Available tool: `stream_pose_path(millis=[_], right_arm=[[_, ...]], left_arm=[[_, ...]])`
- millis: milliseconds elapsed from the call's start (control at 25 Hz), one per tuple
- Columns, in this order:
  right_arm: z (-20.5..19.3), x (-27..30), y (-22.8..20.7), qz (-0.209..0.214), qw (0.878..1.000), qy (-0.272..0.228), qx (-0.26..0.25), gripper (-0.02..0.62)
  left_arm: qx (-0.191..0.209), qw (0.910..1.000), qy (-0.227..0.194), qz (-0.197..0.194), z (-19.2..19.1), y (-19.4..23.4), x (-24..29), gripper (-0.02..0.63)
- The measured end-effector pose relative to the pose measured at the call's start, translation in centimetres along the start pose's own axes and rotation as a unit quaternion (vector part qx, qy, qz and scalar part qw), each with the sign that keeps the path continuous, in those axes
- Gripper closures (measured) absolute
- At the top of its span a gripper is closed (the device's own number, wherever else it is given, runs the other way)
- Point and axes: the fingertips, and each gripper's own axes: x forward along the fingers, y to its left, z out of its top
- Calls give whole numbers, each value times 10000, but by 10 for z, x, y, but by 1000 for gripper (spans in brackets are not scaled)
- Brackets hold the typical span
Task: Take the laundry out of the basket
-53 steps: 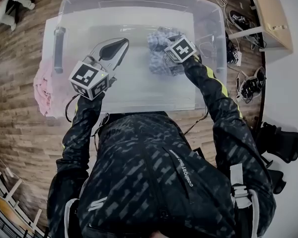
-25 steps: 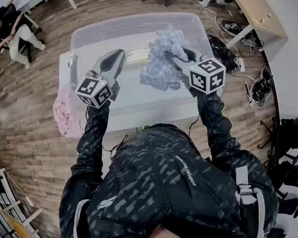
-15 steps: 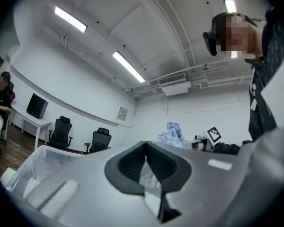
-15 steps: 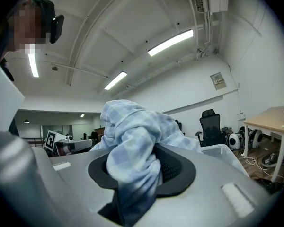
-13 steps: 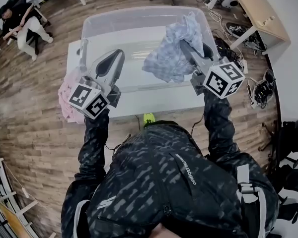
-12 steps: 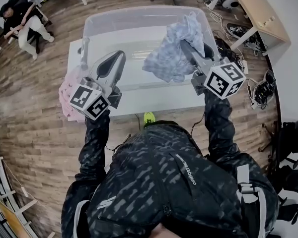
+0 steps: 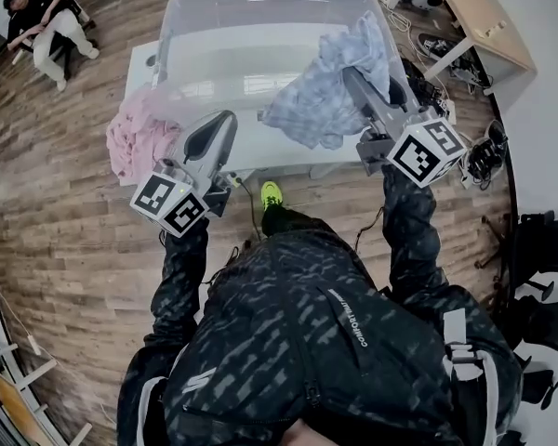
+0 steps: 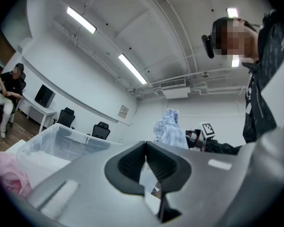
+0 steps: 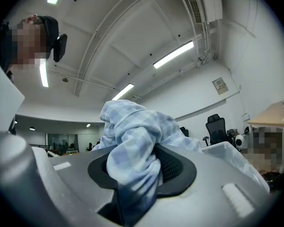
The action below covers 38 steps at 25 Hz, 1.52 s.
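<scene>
moved since earlier: blue checked cloth (image 7: pixel 321 96) has come up off the floor of the basket (image 7: pixel 260 3), and both grippers have drawn back toward the person.
cloth now: hanging in the air over the basket's right part, bunched at the top and trailing loose below.
right gripper (image 7: pixel 353 77): clamped on the cloth. a thick wad fills the gap, which is why the jaws stand a little apart rather than meeting.
why held so: held roughly level and high, probably so the loose tail clears the basket's wall on the way out.
left gripper (image 7: pixel 225 121): jaws together with nothing between them, riding alongside with no load.
pink laundry (image 7: pixel 135 137): heaped outside the basket at its left, on the edge of the white table (image 7: pixel 139 59). it is likely the drop spot.
head view only: the cloth's full spread, the basket's empty floor and the pink heap's place.
right gripper view only: the fabric pinched between the pads (image 9: pixel 173 167).
left gripper view only: its closed jaws, the cloth seen from the side, and a corner of the pink heap.
</scene>
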Motion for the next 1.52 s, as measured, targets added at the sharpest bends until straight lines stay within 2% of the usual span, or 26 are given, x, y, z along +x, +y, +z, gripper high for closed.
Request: stream_pose_path(millis=[240, 480, 600, 760, 1040, 1520], right_arm=[[-20, -58, 26, -11, 9980, -97, 623, 434], [-49, -110, 46, 57, 9971, -9, 759, 434], [-59, -133, 55, 196, 9959, -84, 876, 434], [-75, -154, 65, 381, 9932, -96, 1100, 436], [-90, -220, 68, 580, 9872, -58, 1486, 434], [-117, -227, 58, 610, 9834, 124, 1704, 434]], left_arm=[[-320, 9992, 225, -70, -36, -49, -41, 597], [-535, 9980, 350, -5, -71, -97, -70, 597], [-562, 9978, 342, 33, -80, -122, -77, 597], [-709, 9969, 170, 280, -86, -144, -85, 597], [-741, 9961, 253, 400, -110, -221, -82, 597], [-962, 9932, 296, 578, -140, -226, -79, 597]])
